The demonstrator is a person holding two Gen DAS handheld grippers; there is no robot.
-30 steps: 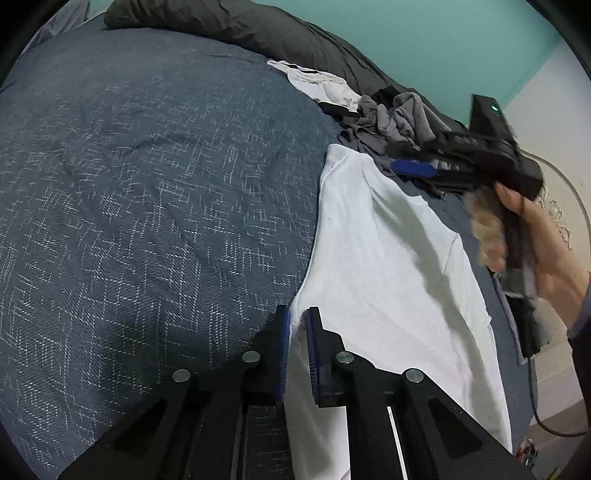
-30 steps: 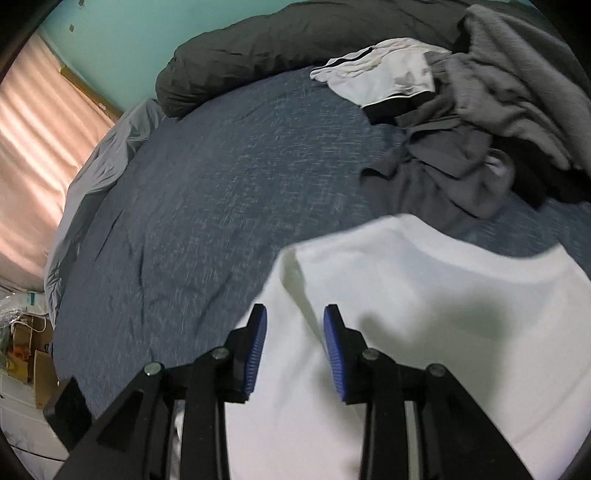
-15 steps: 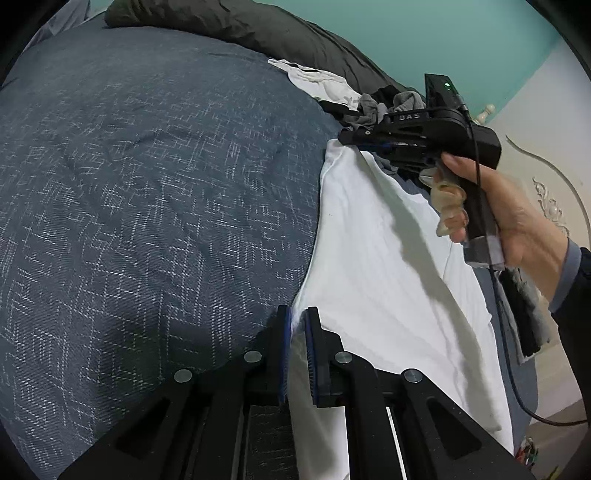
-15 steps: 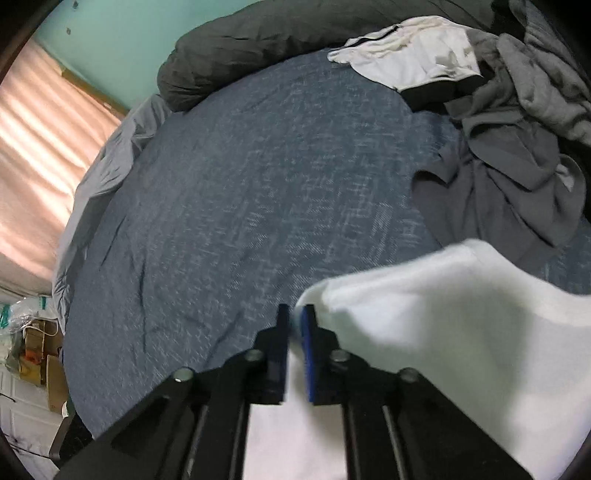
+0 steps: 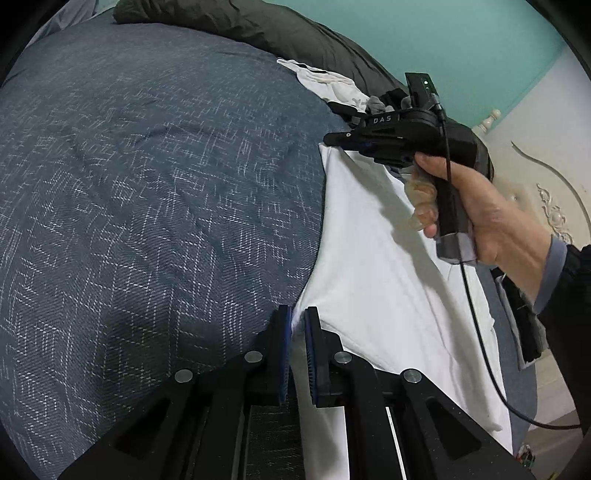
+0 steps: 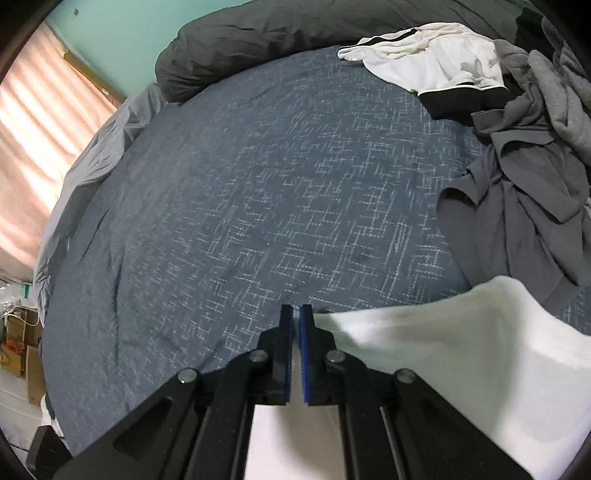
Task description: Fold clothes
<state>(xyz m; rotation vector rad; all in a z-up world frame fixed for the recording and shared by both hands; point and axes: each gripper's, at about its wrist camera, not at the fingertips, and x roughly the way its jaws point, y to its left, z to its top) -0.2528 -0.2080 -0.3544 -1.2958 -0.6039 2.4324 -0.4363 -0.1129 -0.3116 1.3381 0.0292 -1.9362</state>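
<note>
Left claw: my black two-finger left gripper with blue pads [image 5: 298, 321] points down at the bed, its jaws nearly together and clamped on the near edge of the plain white cotton T-shirt [image 5: 373, 266].
Right claw: my black two-finger right gripper with blue pads [image 6: 296, 314] also slants down, jaws pressed together on a far corner of the same shirt [image 6: 461, 354]; a thin white sliver shows between the pads.
Right hand: in the left view a bare hand [image 5: 476, 218] wraps the pistol grip, a blue cuff and dark sleeve behind it, a black cable hanging from the handle.
Shirt, where: it lies on the dark blue bedspread with a white crosshatch weave [image 5: 147, 184], running from the left claw's tips away to the right claw's tips, spreading to the right of both.
Shirt, look: smooth, mostly flat, its left edge drawn into a straight line between the two claws.
Only left view: the whole right gripper from outside, and a cream carved panel at far right.
Only right view: beyond and right of the claw, a heap of crumpled grey clothes [image 6: 524, 177]; farther, a white garment with black stripes [image 6: 436, 59]; farthest, a dark grey rolled duvet [image 6: 295, 33] and pink-lit curtain at left.
</note>
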